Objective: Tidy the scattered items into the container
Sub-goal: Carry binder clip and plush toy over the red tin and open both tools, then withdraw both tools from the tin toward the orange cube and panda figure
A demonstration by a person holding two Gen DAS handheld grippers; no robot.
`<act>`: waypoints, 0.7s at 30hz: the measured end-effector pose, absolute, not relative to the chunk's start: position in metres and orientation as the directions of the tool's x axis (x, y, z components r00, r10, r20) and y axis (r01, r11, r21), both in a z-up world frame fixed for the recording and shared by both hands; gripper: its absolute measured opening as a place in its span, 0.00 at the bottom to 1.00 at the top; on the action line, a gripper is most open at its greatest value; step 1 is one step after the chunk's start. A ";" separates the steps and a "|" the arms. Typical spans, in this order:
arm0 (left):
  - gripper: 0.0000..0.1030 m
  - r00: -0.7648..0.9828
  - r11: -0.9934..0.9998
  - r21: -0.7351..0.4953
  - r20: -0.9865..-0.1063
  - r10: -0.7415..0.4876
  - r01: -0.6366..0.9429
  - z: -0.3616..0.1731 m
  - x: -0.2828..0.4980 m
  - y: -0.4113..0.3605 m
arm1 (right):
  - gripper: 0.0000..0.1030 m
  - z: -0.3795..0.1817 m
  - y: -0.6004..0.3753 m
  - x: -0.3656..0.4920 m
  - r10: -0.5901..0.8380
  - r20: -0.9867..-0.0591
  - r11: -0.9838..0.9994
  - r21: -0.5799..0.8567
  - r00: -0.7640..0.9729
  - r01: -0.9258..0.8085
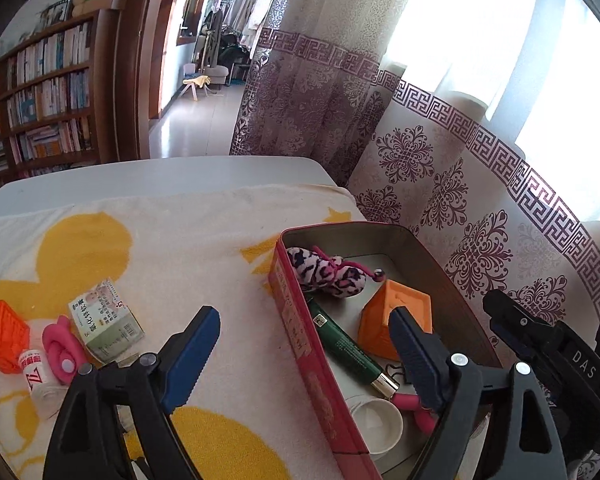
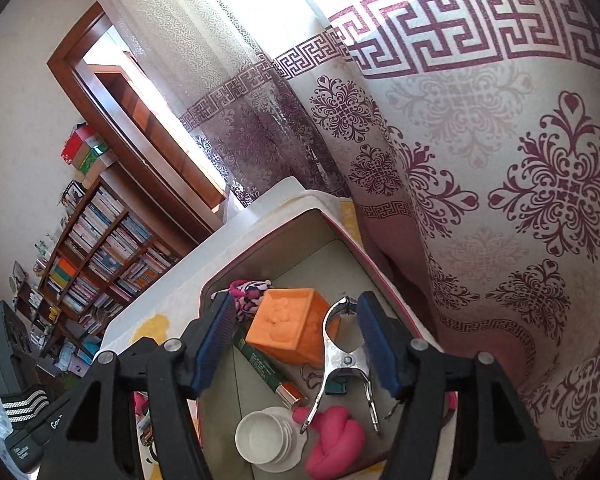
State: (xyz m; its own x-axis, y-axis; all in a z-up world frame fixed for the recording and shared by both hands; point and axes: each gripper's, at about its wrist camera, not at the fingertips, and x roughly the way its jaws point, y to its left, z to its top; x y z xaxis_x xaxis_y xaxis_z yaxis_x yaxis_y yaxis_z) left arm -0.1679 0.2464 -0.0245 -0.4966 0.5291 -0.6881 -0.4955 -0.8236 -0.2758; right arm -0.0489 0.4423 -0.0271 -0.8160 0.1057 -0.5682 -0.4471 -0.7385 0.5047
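Observation:
A red tin (image 1: 300, 332) stands on the towel, also shown in the right wrist view (image 2: 260, 248). It holds a leopard plush (image 1: 328, 272), an orange block (image 1: 392, 320) (image 2: 288, 324), a green tube (image 1: 348, 352), a white cup (image 2: 256, 436), a pink toy (image 2: 336, 440) and a metal clamp (image 2: 344, 356). My left gripper (image 1: 304, 344) is open, straddling the tin's near wall. My right gripper (image 2: 296, 340) is open above the tin; the clamp lies free between its fingers. Left on the towel lie an orange crate (image 1: 2, 336), a pink toy (image 1: 62, 348), a small box (image 1: 106, 324) and a white roll (image 1: 36, 376).
The yellow-patterned towel (image 1: 160, 240) covers a grey table (image 1: 160, 172). A patterned curtain (image 1: 460, 168) hangs close behind the tin. A bookshelf (image 1: 40, 92) stands at far left, with a doorway beside it. My right gripper's body (image 1: 548, 344) shows at the left view's right edge.

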 end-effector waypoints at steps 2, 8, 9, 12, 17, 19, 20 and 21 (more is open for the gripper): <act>0.85 -0.512 -0.833 -0.273 -0.683 0.520 -0.482 -0.021 -0.165 0.231 | 0.66 -0.027 0.440 -0.050 0.108 -0.565 -0.743 0.501 -0.818 -0.445; 0.85 -0.603 -0.881 -0.233 -0.655 0.455 -0.412 -0.009 -0.158 0.171 | 0.69 -0.020 0.425 -0.048 0.127 -0.528 -0.777 0.473 -0.839 -0.415; 0.85 -0.617 -0.890 -0.231 -0.651 0.442 -0.393 -0.009 -0.159 0.160 | 0.70 -0.018 0.422 -0.048 0.128 -0.521 -0.784 0.468 -0.844 -0.408; 0.94 -0.656 -0.918 -0.225 -0.646 0.391 -0.325 -0.013 -0.163 0.124 | 0.73 -0.016 0.413 -0.050 0.130 -0.508 -0.803 0.450 -0.851 -0.391; 0.99 -0.696 -0.950 -0.253 -0.649 0.306 -0.181 -0.030 -0.175 0.066 | 0.73 -0.015 0.397 -0.057 0.128 -0.503 -0.839 0.405 -0.855 -0.364; 0.99 -0.703 -0.957 -0.252 -0.655 0.277 -0.142 -0.036 -0.181 0.049 | 0.73 -0.015 0.389 -0.059 0.119 -0.499 -0.854 0.391 -0.859 -0.345; 0.99 -0.711 -0.963 -0.241 -0.656 0.253 -0.120 -0.037 -0.183 0.042 | 0.73 -0.016 0.384 -0.060 0.109 -0.496 -0.860 0.388 -0.862 -0.332; 0.99 -0.721 -0.968 -0.231 -0.654 0.229 -0.098 -0.037 -0.184 0.034 | 0.73 -0.016 0.380 -0.061 0.096 -0.494 -0.866 0.387 -0.864 -0.317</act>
State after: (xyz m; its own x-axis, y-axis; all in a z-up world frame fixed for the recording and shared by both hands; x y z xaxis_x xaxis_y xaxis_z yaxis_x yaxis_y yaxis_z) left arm -0.1844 0.0337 -0.0370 -0.7213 0.2289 -0.6537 -0.0979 -0.9680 -0.2310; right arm -0.0608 0.3797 -0.0161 -0.8644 0.0961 -0.4936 -0.3171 -0.8659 0.3868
